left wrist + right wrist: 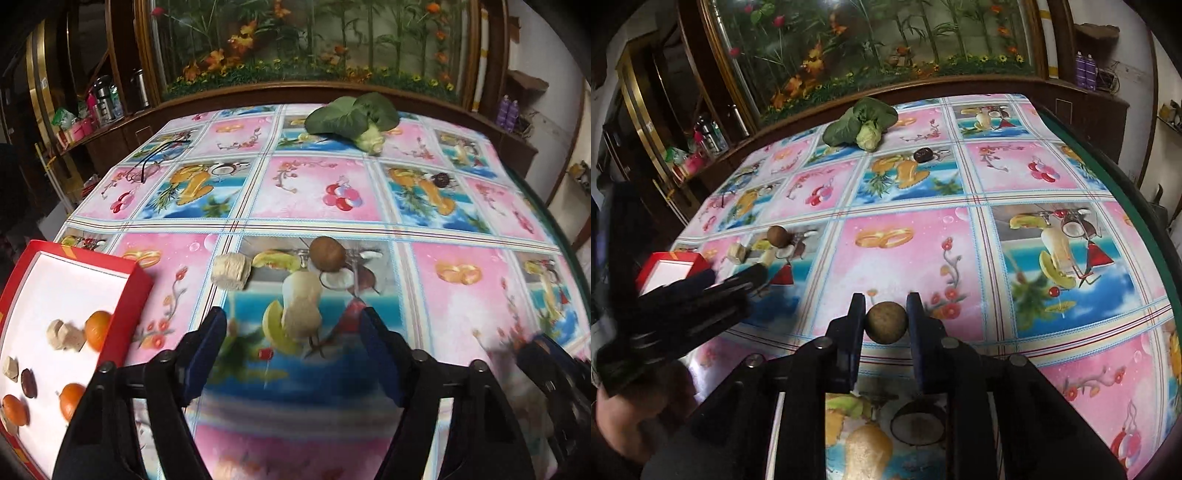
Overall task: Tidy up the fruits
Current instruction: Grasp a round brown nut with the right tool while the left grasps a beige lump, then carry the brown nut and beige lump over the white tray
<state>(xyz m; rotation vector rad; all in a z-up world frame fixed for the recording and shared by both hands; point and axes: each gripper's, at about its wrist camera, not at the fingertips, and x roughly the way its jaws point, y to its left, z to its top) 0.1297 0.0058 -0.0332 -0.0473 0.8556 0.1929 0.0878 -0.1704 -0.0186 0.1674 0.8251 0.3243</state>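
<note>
Left wrist view: our left tongs (293,332) hang over the desk (314,192) with the jaws standing well apart and nothing held between them. Seen through the gap, a pale cut chunk (301,306) lies on the patterned cloth, and whether the blue pads (207,350) touch it we cannot tell; they look clear of it. Just beyond that chunk sits a round brown fruit (327,254), and to its left a pale ridged block (231,272). At the left edge lies the red box (129,291) with its white inside, and in it we see an orange (99,329) near the right wall, two more oranges (72,400) lower down, a dark reddish-brown piece (28,382) and a few pale chunks (64,334). Far across the desk rests a leafy green vegetable (352,120). The other tongs show only as a blurred dark shape at the lower right of this view.

In the right wrist view, our right tongs (886,317) are closed on a round tan-brown fruit (886,322), a pad pressing on each side of it, low over the desk near the front edge. To the left, the left tongs (701,291) appear blurred, in a hand (624,417), pointing toward the red box (674,267) at the desk's left edge. The brown fruit (778,236) and the pale block (737,253) lie just beyond them. A small dark fruit (923,153) sits alone farther back, near the green vegetable (860,123).
</note>
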